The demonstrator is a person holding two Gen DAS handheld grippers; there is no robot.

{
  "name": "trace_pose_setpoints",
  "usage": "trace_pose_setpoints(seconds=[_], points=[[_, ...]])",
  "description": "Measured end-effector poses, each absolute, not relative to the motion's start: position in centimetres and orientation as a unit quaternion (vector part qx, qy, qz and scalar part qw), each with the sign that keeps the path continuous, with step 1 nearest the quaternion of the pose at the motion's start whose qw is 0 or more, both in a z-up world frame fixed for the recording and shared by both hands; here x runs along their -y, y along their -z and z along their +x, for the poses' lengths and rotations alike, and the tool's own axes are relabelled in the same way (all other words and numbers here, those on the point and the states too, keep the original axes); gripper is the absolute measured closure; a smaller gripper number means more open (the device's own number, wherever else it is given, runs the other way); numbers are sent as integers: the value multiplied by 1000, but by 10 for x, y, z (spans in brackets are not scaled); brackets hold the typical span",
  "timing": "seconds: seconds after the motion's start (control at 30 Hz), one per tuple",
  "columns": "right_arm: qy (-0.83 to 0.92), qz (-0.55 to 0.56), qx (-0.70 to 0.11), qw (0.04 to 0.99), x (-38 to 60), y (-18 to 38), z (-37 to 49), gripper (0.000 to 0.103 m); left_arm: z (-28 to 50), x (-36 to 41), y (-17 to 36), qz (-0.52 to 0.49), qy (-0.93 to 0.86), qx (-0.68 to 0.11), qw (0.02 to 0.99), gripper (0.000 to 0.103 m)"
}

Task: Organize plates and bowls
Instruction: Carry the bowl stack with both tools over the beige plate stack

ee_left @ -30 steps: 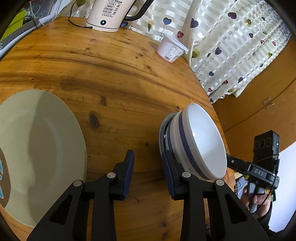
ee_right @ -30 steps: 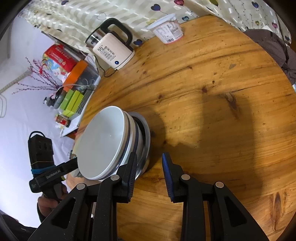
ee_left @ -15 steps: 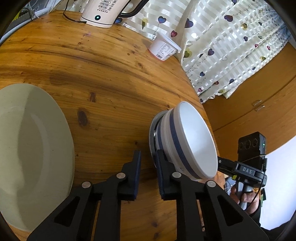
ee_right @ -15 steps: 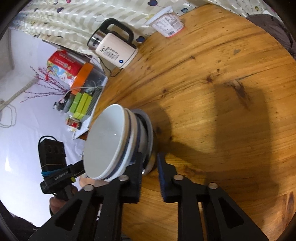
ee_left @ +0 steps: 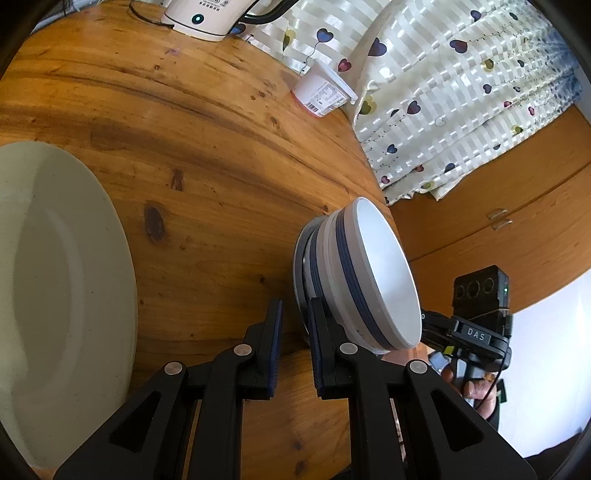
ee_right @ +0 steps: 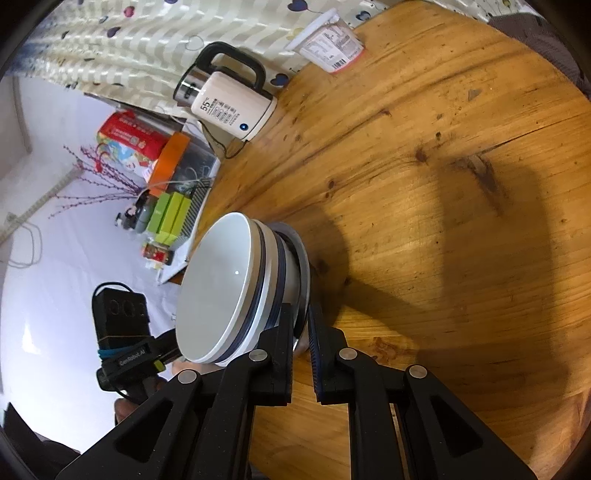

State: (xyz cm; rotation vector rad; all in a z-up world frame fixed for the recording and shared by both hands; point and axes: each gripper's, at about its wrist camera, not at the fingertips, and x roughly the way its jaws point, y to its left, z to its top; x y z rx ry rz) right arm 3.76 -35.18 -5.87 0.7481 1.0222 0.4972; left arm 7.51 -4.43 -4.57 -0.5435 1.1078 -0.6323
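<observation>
Far to the left of the bowls (ee_left: 384,273), a big pale plate (ee_left: 55,295) lies flat on the round wooden table (ee_left: 207,155). Bare wood stretches between the two. Beyond the bowls, near the far edge, stand a white kettle (ee_left: 199,18) and a yoghurt tub (ee_left: 321,96), well clear. The two nested, blue-banded bowls sit on a small grey plate (ee_left: 300,258), right at the table's rim, with open floor past them.

The left gripper (ee_left: 295,302) comes at the bowls from the table side. Its jaws have just been closing, and now they pinch the grey plate's rim, below the bowls. On the bowls' other side, the right gripper (ee_right: 300,308) is clenched on the same plate's opposite rim.
</observation>
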Motion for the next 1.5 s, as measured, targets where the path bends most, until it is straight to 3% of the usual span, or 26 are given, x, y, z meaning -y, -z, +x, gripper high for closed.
trace_pose_setpoints(seconds=[0.2,0.3,1.5], points=[[-229,344,-471,779,352,59,38,93,75,46,46,-251,292,-513,767,90],[-230,341,-469,782,352,58,38,93,75,48,44,-250,297,-510,768,99],[-229,330,-463,790,351,50,43,93,76,47,36,-245,292,-496,780,99]])
